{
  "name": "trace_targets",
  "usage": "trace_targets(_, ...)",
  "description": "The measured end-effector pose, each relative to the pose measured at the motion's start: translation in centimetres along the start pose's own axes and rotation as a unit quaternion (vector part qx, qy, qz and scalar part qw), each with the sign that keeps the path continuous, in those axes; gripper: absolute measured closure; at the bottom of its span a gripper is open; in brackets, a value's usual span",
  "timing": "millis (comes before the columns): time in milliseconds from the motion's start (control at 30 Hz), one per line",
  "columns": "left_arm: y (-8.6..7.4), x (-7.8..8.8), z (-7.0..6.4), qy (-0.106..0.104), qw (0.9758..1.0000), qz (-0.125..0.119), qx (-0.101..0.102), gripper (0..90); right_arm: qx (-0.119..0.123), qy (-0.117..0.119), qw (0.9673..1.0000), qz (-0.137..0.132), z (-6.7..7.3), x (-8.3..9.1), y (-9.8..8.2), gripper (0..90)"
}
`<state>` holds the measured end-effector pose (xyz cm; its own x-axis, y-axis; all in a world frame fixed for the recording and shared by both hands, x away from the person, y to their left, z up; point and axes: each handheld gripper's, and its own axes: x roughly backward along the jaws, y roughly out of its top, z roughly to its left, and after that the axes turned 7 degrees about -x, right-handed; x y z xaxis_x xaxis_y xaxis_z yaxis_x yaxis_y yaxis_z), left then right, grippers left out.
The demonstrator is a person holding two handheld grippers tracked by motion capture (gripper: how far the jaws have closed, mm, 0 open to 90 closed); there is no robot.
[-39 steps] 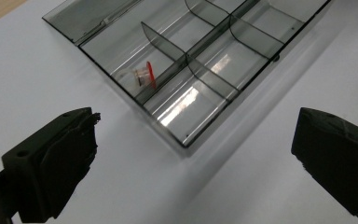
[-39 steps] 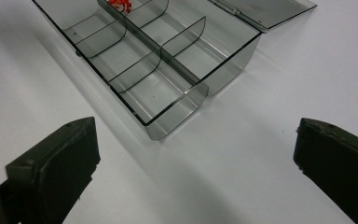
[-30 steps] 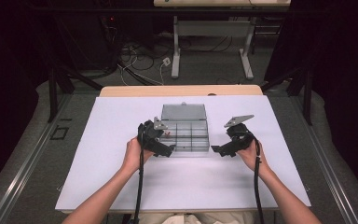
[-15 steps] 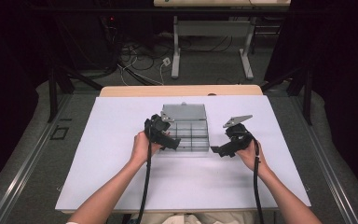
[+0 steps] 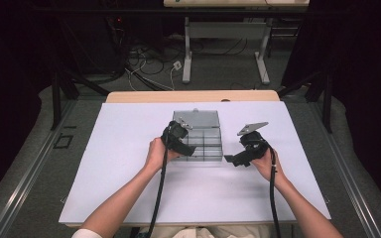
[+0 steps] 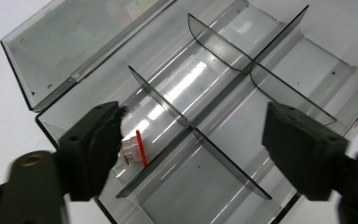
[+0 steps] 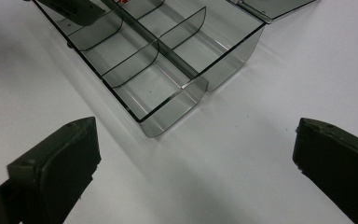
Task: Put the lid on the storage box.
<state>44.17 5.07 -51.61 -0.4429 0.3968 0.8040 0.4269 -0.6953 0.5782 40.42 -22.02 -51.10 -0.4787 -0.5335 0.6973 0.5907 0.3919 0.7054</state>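
I had the left gripper (image 6: 193, 154) over the open compartment box (image 5: 209, 144), which sat at the middle of the white table (image 5: 124, 198) with its lid (image 5: 198, 118) laid back flat behind it. Its jaws had just been closing, yet they stood apart, straddling a divider wall, with nothing pressed between them. A small white-and-red piece (image 6: 134, 148) lay in a compartment just beside the left-hand jaw; whether they touched I could not tell. I judged the step to be picking out or placing that piece, so the next move called for centring the jaws on it, clear of the divider. The box was smoky clear plastic, glossy, with thin straight partitions curving where they met the walls. The piece looked ribbed, like a little connector. My right gripper (image 5: 235, 159) waited at the box's near right corner, jaws wide and empty.
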Motion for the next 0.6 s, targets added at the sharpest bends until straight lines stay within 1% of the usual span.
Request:
trace_targets(67, 0.0, -0.3, 0.0, -0.003, 1.0, 0.004, -0.001, 30.1, 0.001, -0.004, 0.9999, 0.013, 0.0, 0.1, 0.1, 0.2)
trace_targets(100, 0.0, -0.4, 0.0, -0.003, 1.0, 0.005, 0.0, 32.4, 0.001, -0.003, 0.9999, 0.011, -0.1, 0.1, 0.0, 0.2)
trace_targets(133, 0.1, -0.6, 0.0, -0.004, 1.0, 0.007, 0.0, 33.9, -0.003, -0.002, 1.0, 0.009, 0.0, 0.0, 0.0, 0.2)
trace_targets(167, 0.1, -0.7, 0.0, -0.008, 0.9999, 0.007, 0.004, 35.1, -0.001, -0.003, 1.0, 0.009, -0.1, 0.0, 0.0, 0.3)
trace_targets(200, 0.1, -0.8, 0.1, -0.013, 0.9999, 0.009, 0.004, 36.4, 0.0, 0.001, 1.0, 0.01, -0.1, 0.0, 0.0, 0.3)
trace_targets(233, 0.1, -0.9, 0.1, -0.012, 0.9998, 0.014, 0.0, 38.4, 0.0, 0.003, 0.9999, 0.011, -0.2, 0.0, 0.0, 0.4)
trace_targets(333, 0.0, -1.2, 0.2, -0.011, 0.9997, 0.022, 0.004, 41.3, -0.001, -0.001, 1.0, 0.01, -0.2, 0.0, 0.0, 0.5)
trace_targets(367, 0.0, -1.2, 0.2, -0.012, 0.9997, 0.021, 0.005, 42.7, -0.003, 0.0, 0.9999, 0.011, -0.2, 0.0, 0.0, 0.5)
trace_targets(400, -0.1, -1.3, 0.2, -0.019, 0.9996, 0.018, 0.008, 43.9, -0.003, 0.0, 0.9999, 0.013, -0.1, 0.0, 0.0, 0.6)
trace_targets(433, -0.1, -1.5, 0.2, -0.02, 0.9996, 0.02, 0.01, 45.6, 0.0, 0.001, 0.9998, 0.022, -0.2, 0.1, 0.0, 0.7)
trace_targets(500, -0.2, -1.6, 0.2, -0.024, 0.9994, 0.021, 0.012, 47.6, -0.003, 0.004, 0.9998, 0.018, -0.2, 0.0, 0.0, 0.8)
trace_targets(533, -0.3, -1.7, 0.3, -0.023, 0.9994, 0.022, 0.01, 50.1, -0.006, 0.006, 0.9999, 0.014, -0.2, -0.1, -0.1, 1.2)
trace_targets(567, -0.3, -1.8, 0.2, -0.022, 0.9994, 0.022, 0.015, 51.1, -0.005, 0.005, 0.9999, 0.015, -0.2, -0.1, -0.1, 1.2)
trace_targets(600, -0.4, -1.9, 0.2, -0.02, 0.9995, 0.022, 0.014, 51.8, -0.006, 0.005, 0.9999, 0.015, -0.2, -0.1, -0.1, 1.3)
